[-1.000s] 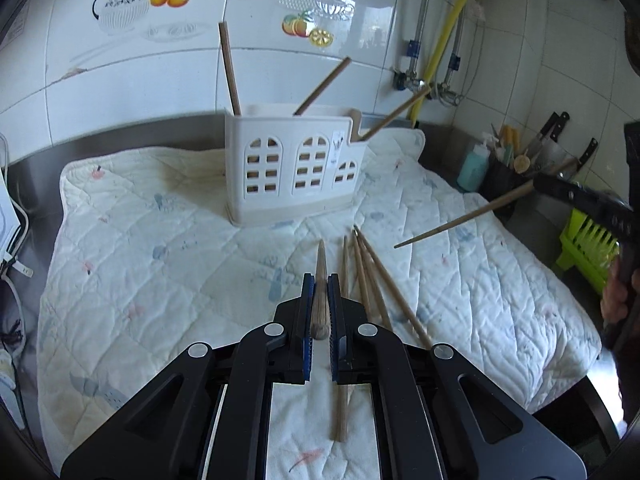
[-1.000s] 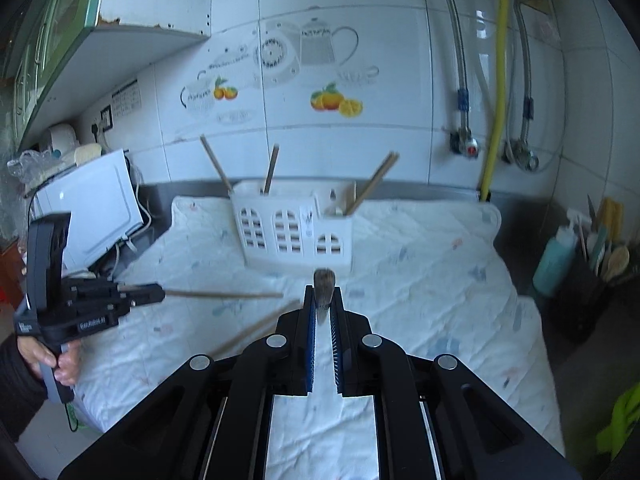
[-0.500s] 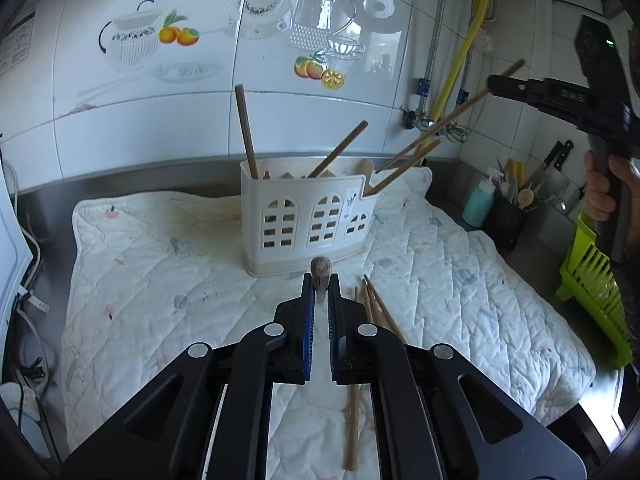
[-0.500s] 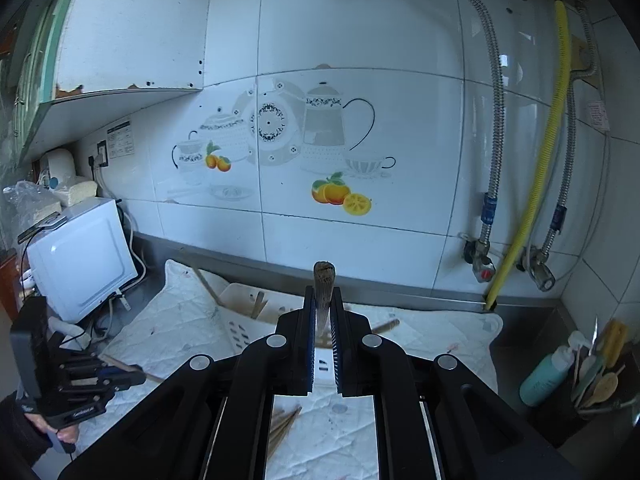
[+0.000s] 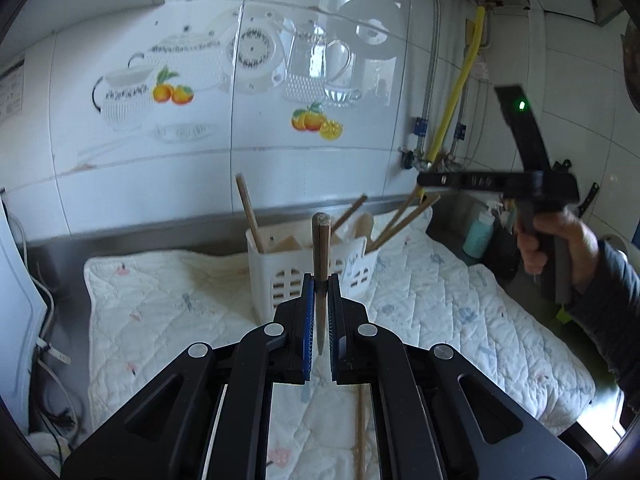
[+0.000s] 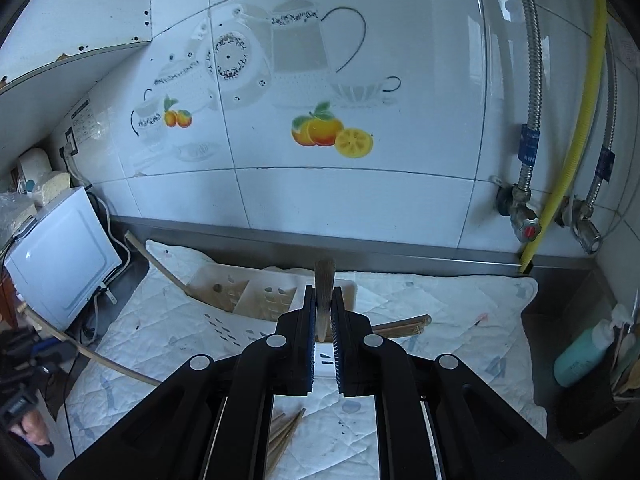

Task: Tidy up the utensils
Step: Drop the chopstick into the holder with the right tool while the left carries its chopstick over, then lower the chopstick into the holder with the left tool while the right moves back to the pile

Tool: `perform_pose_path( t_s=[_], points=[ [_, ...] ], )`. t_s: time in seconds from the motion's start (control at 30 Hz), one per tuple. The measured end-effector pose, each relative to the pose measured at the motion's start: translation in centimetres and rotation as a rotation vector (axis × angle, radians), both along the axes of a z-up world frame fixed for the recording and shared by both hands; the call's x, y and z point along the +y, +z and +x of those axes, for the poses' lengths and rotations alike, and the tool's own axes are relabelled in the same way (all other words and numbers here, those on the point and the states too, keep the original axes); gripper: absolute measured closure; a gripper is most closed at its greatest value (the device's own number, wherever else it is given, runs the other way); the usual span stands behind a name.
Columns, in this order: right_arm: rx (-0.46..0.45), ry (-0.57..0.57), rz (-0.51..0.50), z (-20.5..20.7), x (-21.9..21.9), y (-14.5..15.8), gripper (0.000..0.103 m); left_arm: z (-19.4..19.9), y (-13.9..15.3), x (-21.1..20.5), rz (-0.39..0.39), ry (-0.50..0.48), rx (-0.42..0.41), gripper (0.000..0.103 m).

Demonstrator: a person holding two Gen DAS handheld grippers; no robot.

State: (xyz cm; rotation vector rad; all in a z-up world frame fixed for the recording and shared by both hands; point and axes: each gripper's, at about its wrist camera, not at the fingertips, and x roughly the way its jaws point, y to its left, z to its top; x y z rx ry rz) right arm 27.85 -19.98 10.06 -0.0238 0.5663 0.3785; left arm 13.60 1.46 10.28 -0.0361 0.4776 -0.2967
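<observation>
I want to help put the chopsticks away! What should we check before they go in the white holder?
1. Left gripper jaws shut on a chopstick: ok.
2. Right gripper jaws shut on its own chopstick: ok.
3. White holder standing upright on the quilted mat: ok.
4. Room left in the holder: ok, open compartments show from above in the right wrist view.
5. Which compartment each chopstick is lined up over: cannot tell.
6. All chopsticks collected: not ok, loose chopsticks lie on the mat.
</observation>
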Motion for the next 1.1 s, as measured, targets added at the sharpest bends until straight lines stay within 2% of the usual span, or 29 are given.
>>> perform_pose_path(
  t_s=[0.1,0.2,0.27,0.4,0.57,0.73,1.1],
  points=[
    [-0.017,-0.001,0.007,-0.2,-0.1,0.0,0.091,0.3,2.1,0.0,0.004,0.000,-0.040,0.098],
    [-0.059,-0.010,0.003,-1.1,-0.3,0.6,0.079,0.5,4.2,0.0,0.006,0.005,-0.082,0.098],
    [-0.088,-0.011,-0.001,-1.9,-0.4,0.9,0.079,0.7,5.7,-0.2,0.016,0.012,-0.118,0.098],
    [-0.145,-0.010,-0.016,-4.3,-0.7,1.2,0.068,1.2,8.5,-0.6,0.025,0.028,-0.179,0.098],
    [-0.194,0.005,-0.016,-7.9,-1.0,0.2,0.061,2.6,10.6,-1.3,0.046,0.057,-0.244,0.098],
    [-0.183,0.031,0.003,-10.8,-1.1,-2.3,0.061,5.1,10.0,-2.1,0.063,0.084,-0.245,0.098],
    [-0.115,0.036,0.045,-14.1,-1.4,-7.9,0.061,10.0,5.5,-1.8,0.041,0.137,-0.170,0.098]
  ],
)
